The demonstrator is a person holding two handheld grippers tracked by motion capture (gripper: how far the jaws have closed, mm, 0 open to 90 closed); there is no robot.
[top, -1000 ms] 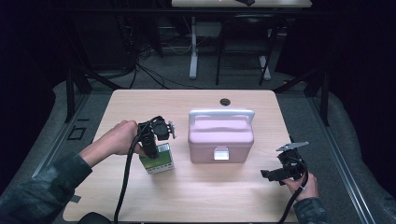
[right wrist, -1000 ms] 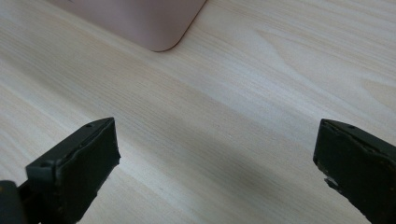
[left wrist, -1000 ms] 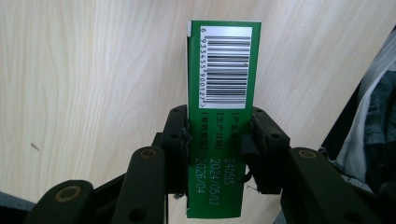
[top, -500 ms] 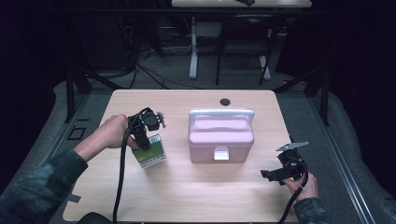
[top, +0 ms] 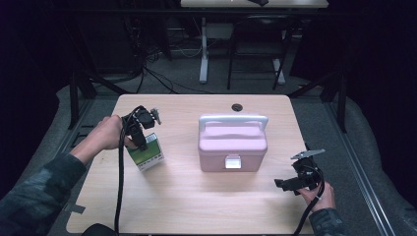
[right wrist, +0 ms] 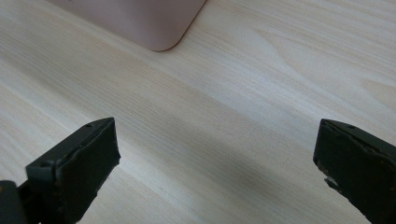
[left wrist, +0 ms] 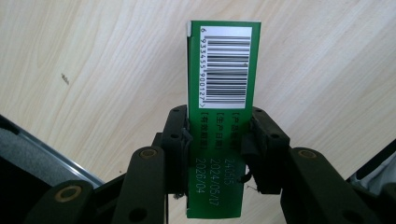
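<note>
A green and white carton hangs tilted just above the left part of the wooden table, with my left gripper shut on its upper end. In the left gripper view the two black jaws squeeze the carton's narrow green side, the one with the barcode and printed dates. A pink box with a white handle and a white front latch stands shut in the middle of the table. My right gripper rests low near the table's right front, jaws wide apart and empty, with the box's corner ahead of it.
A small dark round hole sits near the table's far edge. A black cable trails from the left gripper toward the front edge. Beyond the table are dark floor, cables and desk legs.
My left gripper has carried the carton leftward and tilted it, away from the pink box. The right gripper has stayed in place.
</note>
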